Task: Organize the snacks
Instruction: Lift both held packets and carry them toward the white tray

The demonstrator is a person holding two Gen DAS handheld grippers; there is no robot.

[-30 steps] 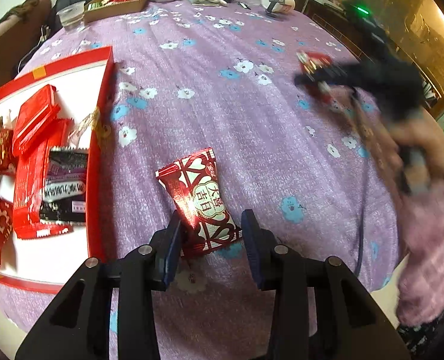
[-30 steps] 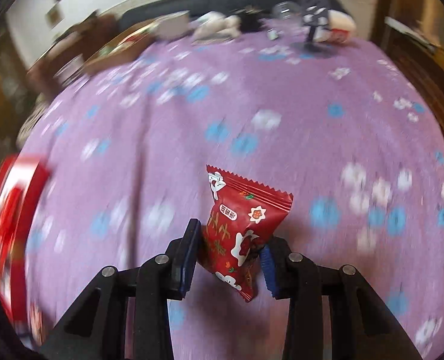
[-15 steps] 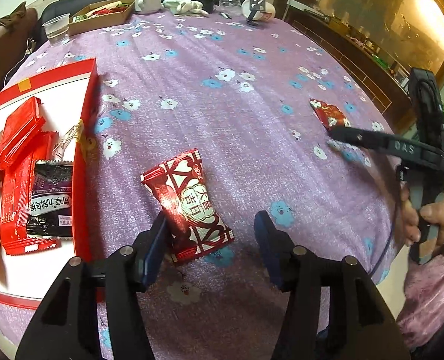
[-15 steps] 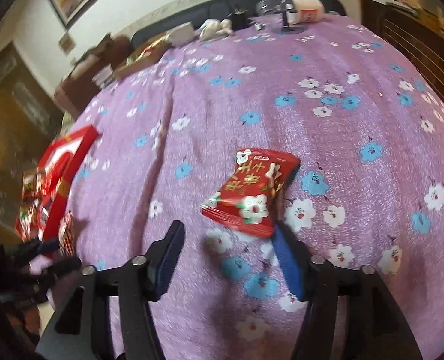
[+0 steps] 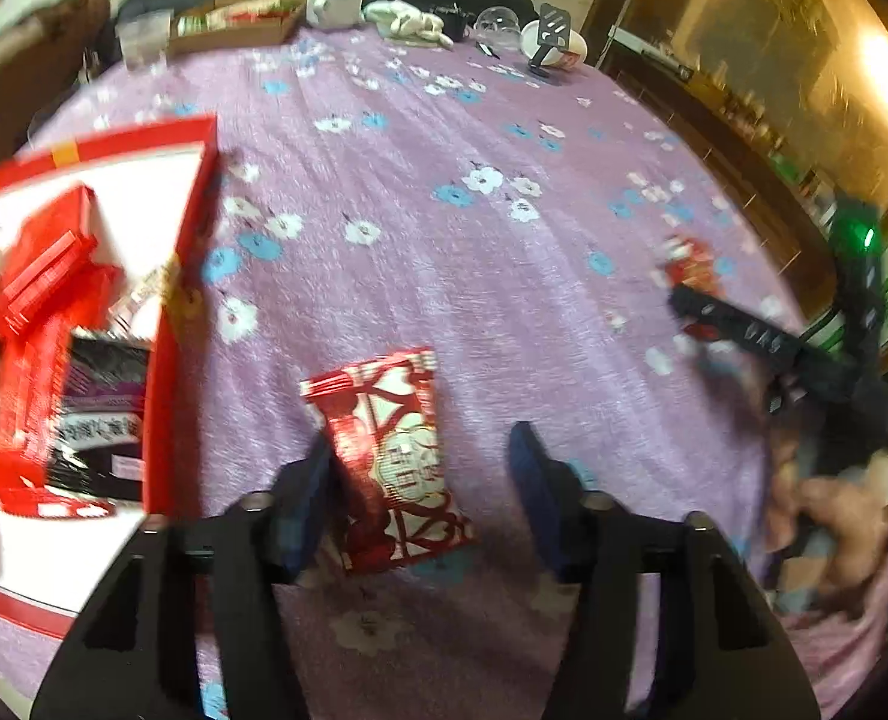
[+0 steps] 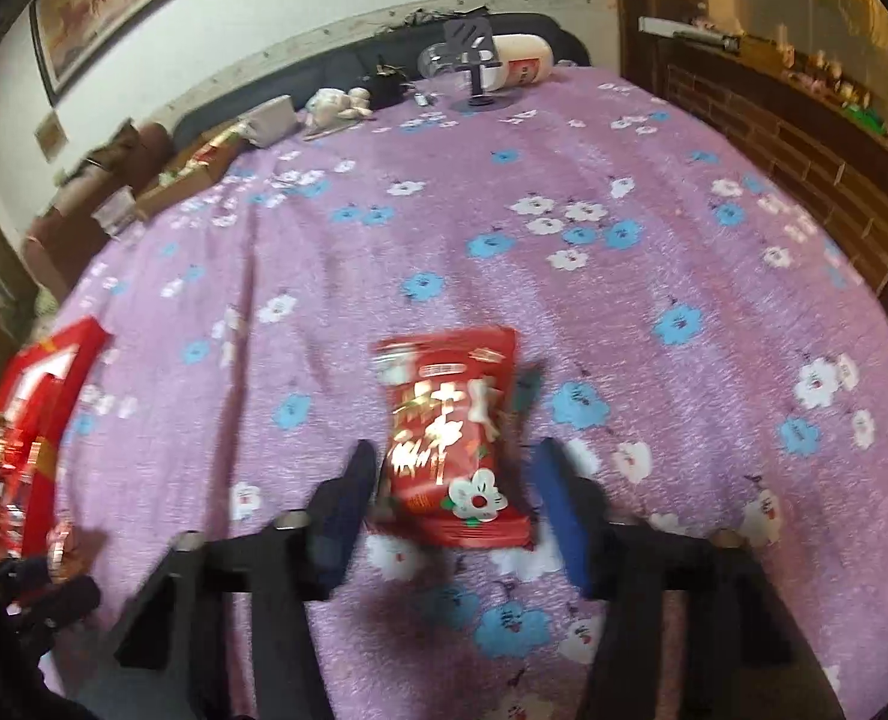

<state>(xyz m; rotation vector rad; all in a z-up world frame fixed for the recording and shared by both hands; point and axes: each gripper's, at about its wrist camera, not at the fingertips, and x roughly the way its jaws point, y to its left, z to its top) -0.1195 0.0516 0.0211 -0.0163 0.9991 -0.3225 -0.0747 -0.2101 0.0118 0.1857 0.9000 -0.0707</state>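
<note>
Red-and-white patterned packet (image 5: 393, 462) and red gold-lettered packet (image 6: 450, 432) lie between wide-open left tool (image 5: 423, 498) and right tool (image 6: 456, 507).

Motion blur leaves the red snack packet (image 6: 450, 438) characters perhaps Chinese, unreadable.

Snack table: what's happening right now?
A person with two handheld grippers is sorting snacks on a purple floral tablecloth. The left gripper is open around a red-and-white packet beside the red tray of snacks. The right gripper is open around a red flower-print packet. Both packets lie on the cloth, ungripped.
</note>
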